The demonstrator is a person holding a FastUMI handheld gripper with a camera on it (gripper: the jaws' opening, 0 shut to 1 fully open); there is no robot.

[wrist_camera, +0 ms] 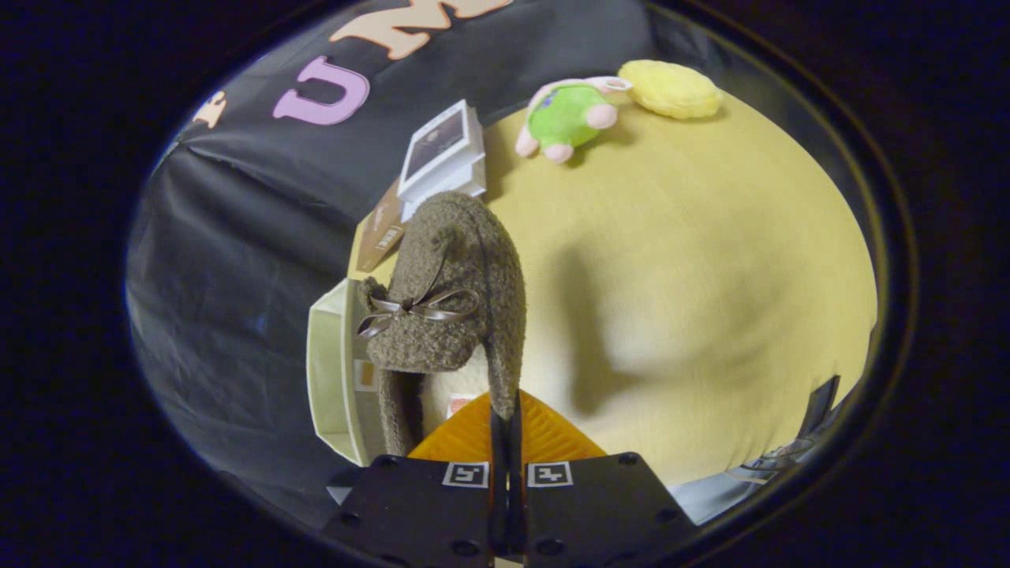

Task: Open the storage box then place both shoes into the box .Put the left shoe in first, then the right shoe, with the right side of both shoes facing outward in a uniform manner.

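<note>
In the gripper view the gripper [506, 422] has its two fingers pressed together on the thin edge of a fuzzy brown shoe [450, 292] — the shoe hangs lifted just ahead of the fingers, toe end away from them, a small ribbon bow [416, 309] on its upper. Beside the shoe, on its left, stands the pale storage box [335, 371], open side toward the shoe, its near wall and rim close to the shoe's heel part; whether they touch cannot be told. The box sits at the left edge of the yellow table [694, 300], right against the black cloth wall.

To the right of the shoe the tabletop lies broad and bare — only a soft shadow falls across it. Beyond the shoe, at the table's far edge, a white box [443, 150] leans on the wall with a brown packet [382, 229] below it. Farther off lie a green plush toy [566, 118] and a yellow cushion [671, 88], just beside each other, well apart from the shoe.
</note>
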